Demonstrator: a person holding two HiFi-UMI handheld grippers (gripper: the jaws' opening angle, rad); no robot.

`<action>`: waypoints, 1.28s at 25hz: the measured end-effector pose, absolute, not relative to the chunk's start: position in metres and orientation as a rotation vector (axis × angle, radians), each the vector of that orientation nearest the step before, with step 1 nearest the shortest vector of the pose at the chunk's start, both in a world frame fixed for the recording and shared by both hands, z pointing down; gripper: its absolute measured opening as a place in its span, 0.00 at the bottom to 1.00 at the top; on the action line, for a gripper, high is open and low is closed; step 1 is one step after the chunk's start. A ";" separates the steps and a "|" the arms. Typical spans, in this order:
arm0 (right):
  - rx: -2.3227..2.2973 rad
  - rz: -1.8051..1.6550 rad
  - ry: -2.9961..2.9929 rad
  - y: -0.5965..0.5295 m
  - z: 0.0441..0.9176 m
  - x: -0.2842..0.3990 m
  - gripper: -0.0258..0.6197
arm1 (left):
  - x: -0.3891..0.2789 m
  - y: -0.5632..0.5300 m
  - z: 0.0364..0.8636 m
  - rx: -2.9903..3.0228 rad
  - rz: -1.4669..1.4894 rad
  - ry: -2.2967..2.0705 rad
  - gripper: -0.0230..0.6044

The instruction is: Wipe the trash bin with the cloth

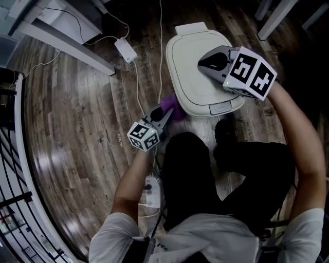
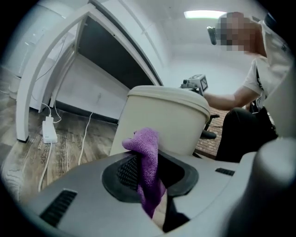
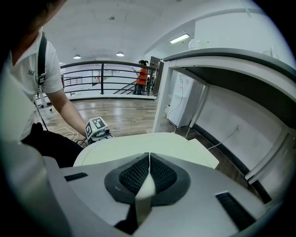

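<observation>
Cream trash bin [image 1: 190, 67], closed, upright, purple cloth [image 2: 147, 152] bunched beside it

I count one cream plastic trash bin with a flat lid [image 1: 189, 67], one purple fuzzy cloth [image 1: 174, 109] at its near left side, and one white power brick [image 1: 126, 50] on the far floor. My tongs make two: the left gripper [image 1: 166, 115] and the right gripper [image 1: 204, 63], each carrying one marker cube.

head view: dim, corners dark, pale sheen on the wooden floor [image 1: 61, 159] at left, the trash bin [image 1: 198, 72] is the lightest area | left gripper view: brighter, ceiling lamp [image 2: 203, 14] glares at top, lines bend strongly, black rim | right gripper view: bright, even light from ceiling lamps [image 3: 179, 38], edges bent and dark
</observation>
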State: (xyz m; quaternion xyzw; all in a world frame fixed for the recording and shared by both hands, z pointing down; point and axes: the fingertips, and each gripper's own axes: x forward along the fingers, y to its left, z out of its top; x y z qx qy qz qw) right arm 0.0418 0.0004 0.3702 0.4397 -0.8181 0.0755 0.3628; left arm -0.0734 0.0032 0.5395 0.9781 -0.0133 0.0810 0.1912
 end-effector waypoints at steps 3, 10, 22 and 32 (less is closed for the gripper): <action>1.145 0.173 -2.098 0.000 0.370 0.042 0.06 | -0.078 -0.007 0.519 2.729 0.150 -0.074 0.17; 1.167 0.168 -2.080 -0.001 0.372 0.043 0.06 | -0.086 -0.025 0.460 2.726 -0.032 -0.140 0.17; 1.284 0.133 -2.052 -0.006 0.360 0.078 0.06 | -0.085 -0.041 0.368 2.746 -0.230 -0.194 0.17; 1.367 0.284 -2.118 -0.014 0.317 0.113 0.05 | -0.060 -0.057 0.283 2.693 -0.217 -0.297 0.17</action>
